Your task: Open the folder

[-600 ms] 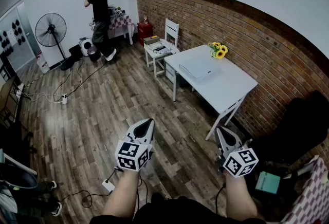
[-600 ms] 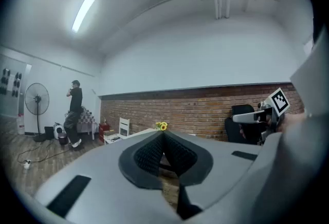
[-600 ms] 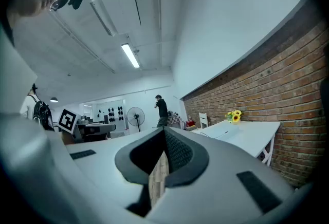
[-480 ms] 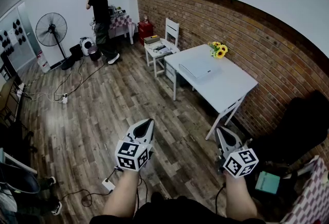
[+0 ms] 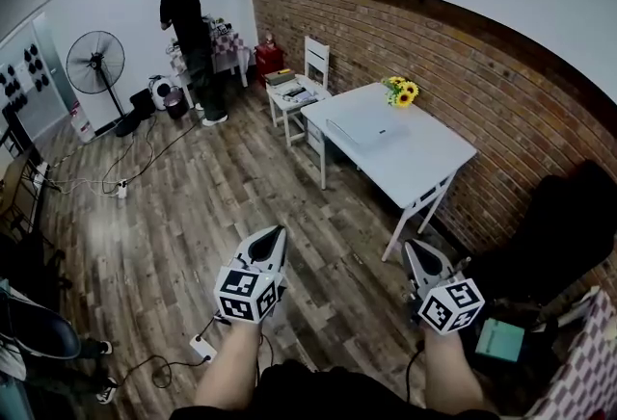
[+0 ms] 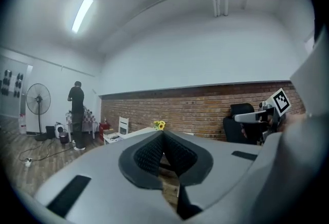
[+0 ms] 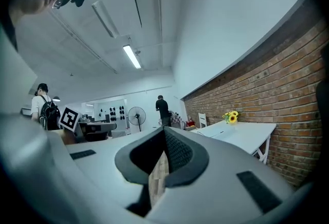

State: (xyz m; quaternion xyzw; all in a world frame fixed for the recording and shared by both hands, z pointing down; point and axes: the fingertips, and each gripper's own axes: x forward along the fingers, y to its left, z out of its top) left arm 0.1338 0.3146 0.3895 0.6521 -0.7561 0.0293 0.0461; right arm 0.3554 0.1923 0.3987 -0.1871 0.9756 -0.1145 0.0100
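Note:
A white folder [image 5: 364, 131] lies flat and closed on the white table [image 5: 424, 168] by the brick wall, well ahead of both grippers. In the head view my left gripper [image 5: 280, 233] and my right gripper [image 5: 412, 249] are held low over the wooden floor, roughly level and pointing into the room. Both are shut with nothing between the jaws; the left gripper view [image 6: 163, 134] and the right gripper view [image 7: 164, 131] show the pads meeting at the tips. The table's edge [image 7: 241, 133] shows to the right in the right gripper view.
Sunflowers [image 5: 403, 91] stand at the table's far corner. A white chair [image 5: 314, 57] and low side table [image 5: 289, 95] sit behind it. A person in black [image 5: 190, 28] stands at the back by a floor fan [image 5: 95, 62]. Cables and a power strip [image 5: 203, 347] lie on the floor. A black chair [image 5: 559, 235] is at right.
The view has shifted slightly toward the table. The person at the back has stepped right, toward the checkered table. Both grippers stay shut and hold their places.

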